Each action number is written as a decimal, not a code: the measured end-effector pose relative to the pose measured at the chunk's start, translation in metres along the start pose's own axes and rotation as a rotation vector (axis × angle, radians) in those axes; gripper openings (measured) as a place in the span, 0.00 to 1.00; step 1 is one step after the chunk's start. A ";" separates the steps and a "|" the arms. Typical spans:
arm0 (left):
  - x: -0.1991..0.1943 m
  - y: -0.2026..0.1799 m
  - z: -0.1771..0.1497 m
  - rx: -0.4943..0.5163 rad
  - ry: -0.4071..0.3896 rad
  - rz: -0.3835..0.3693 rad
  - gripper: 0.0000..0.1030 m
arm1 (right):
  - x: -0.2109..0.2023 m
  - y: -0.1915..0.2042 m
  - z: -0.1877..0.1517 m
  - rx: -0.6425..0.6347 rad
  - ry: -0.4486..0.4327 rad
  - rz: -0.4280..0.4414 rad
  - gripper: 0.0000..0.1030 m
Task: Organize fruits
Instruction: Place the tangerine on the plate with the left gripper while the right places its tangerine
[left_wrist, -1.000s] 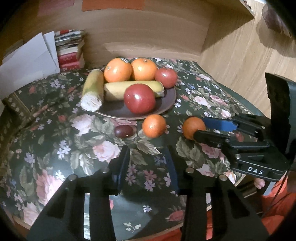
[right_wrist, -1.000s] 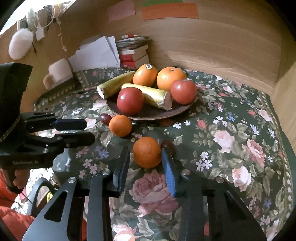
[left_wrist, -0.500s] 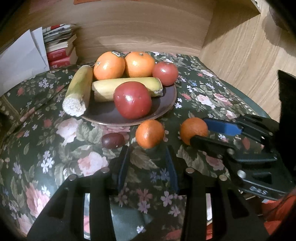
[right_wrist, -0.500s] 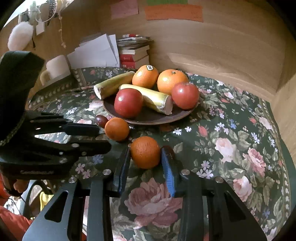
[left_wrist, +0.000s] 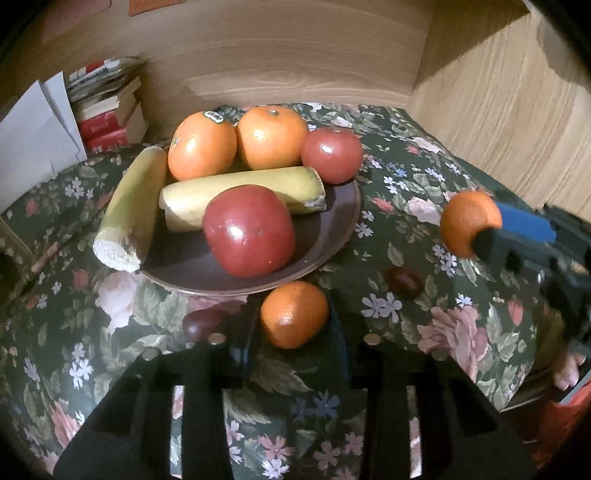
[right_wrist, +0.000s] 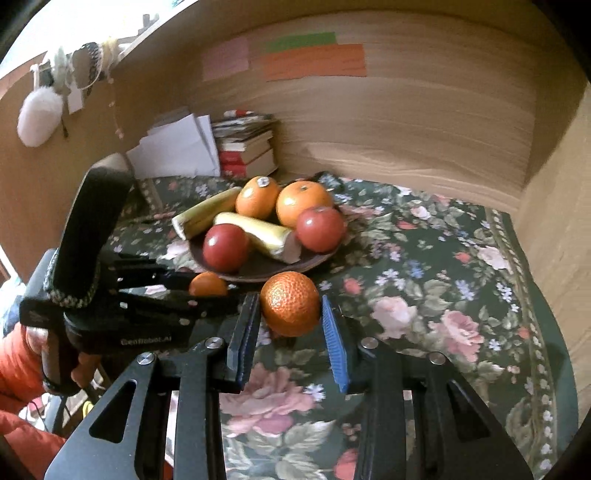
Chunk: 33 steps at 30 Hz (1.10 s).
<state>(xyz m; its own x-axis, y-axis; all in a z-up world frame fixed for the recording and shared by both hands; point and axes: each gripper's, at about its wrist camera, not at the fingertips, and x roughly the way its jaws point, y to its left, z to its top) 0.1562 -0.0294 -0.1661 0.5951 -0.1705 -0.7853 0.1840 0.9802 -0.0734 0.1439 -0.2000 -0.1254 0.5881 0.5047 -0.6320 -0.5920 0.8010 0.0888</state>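
A brown plate (left_wrist: 343, 221) holds two oranges, two red apples and two bananas; it also shows in the right wrist view (right_wrist: 317, 260). My left gripper (left_wrist: 293, 317) is around a small mandarin (left_wrist: 294, 314) on the floral cloth just in front of the plate, jaws at its sides. My right gripper (right_wrist: 290, 314) is shut on a second mandarin (right_wrist: 290, 303), held above the cloth; it shows in the left wrist view (left_wrist: 469, 221) at the right. Two dark chestnut-like fruits (left_wrist: 404, 281) (left_wrist: 201, 323) lie on the cloth.
A stack of books (right_wrist: 247, 147) and white papers (right_wrist: 177, 147) stand at the back left against the wooden wall. A wooden side panel (right_wrist: 554, 184) closes the right. The floral cloth (right_wrist: 443, 295) covers the round table.
My right gripper has lifted its mandarin off the cloth. My left gripper has moved forward until its fingers flank the other mandarin by the plate.
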 end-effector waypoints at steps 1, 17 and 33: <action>-0.001 0.000 0.000 0.003 0.000 0.000 0.33 | 0.000 -0.002 0.001 0.003 0.000 -0.001 0.30; -0.058 0.021 0.028 -0.017 -0.127 -0.030 0.33 | 0.014 0.006 0.035 -0.050 -0.019 0.027 0.30; -0.037 0.071 0.070 -0.071 -0.131 -0.030 0.33 | 0.068 0.022 0.072 -0.075 0.040 0.074 0.30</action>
<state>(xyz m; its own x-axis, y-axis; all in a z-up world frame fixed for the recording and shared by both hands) 0.2016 0.0393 -0.0993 0.6884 -0.2067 -0.6953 0.1496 0.9784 -0.1427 0.2108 -0.1250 -0.1108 0.5198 0.5470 -0.6562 -0.6736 0.7349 0.0790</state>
